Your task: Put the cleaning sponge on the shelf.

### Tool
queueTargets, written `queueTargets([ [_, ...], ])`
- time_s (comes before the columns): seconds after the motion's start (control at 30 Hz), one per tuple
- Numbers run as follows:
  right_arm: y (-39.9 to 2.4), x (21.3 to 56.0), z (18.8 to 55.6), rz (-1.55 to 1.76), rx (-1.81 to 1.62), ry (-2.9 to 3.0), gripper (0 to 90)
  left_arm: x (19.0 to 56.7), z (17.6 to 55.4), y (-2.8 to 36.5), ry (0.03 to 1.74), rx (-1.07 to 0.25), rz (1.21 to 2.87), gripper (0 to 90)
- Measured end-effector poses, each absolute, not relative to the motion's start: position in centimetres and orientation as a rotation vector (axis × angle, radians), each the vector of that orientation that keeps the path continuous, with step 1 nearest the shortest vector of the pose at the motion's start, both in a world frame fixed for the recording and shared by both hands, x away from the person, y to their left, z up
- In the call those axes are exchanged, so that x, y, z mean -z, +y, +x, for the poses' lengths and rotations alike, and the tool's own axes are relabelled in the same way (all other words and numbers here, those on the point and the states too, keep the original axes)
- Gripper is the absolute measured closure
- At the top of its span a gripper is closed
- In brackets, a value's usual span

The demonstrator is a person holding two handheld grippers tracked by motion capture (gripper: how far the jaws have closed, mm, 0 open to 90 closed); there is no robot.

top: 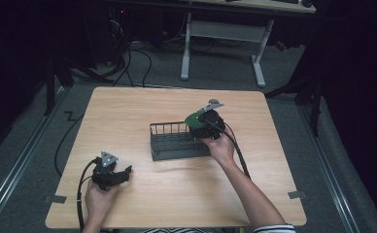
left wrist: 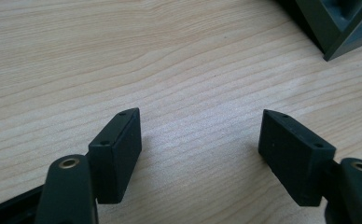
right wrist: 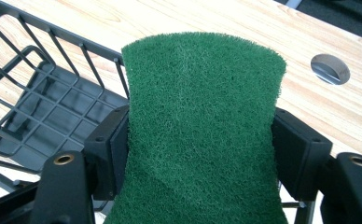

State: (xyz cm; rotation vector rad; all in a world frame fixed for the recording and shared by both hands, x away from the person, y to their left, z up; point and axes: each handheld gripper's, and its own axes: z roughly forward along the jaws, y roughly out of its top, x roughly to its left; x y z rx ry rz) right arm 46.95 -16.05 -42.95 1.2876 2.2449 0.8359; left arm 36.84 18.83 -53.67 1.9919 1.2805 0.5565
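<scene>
1. The green scouring pad (right wrist: 202, 130) is pinched by its two side edges between the jaws of the right gripper (right wrist: 202, 154). The pads press in enough that the pad narrows at the waist where it is clamped.
2. In the high view the scouring pad (top: 192, 119) shows as a small green patch at the 10 o'clock side of the right gripper (top: 207, 125), held above the right end of the rack — just right of the table's middle.
3. The wire rack (top: 174, 141) is dark, a long low basket with upright bars along its far rim and a grid floor. In the right gripper view the rack (right wrist: 44, 112) lies at about 9 o'clock from the pad, beneath and beside it; whether the pad touches the wire I cannot tell.
4. The right hand (top: 221, 148) grips the tool from the 5 o'clock side, its forearm running down to the lower right edge of the view.
5. The left gripper (top: 112, 175) sits well apart, near the 7 o'clock corner of the table (top: 128, 104), held by the left hand (top: 99, 198).
6. Its jaws stand wide apart with nothing between them — bare wood under the left gripper (left wrist: 200, 135), and a corner of the rack (left wrist: 337, 28) at 1 o'clock.
7. A round grey cable hole (right wrist: 330, 68) is set in the tabletop at 2 o'clock from the pad.
</scene>
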Motion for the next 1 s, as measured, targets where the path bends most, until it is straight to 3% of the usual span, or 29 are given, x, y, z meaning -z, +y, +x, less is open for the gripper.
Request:
queueTargets([
  [1.0,-16.4,43.51,46.77,1.292,-0.86,2.243,30.2,53.67,36.84,18.81,1.281,-0.557,1.992,30.4],
])
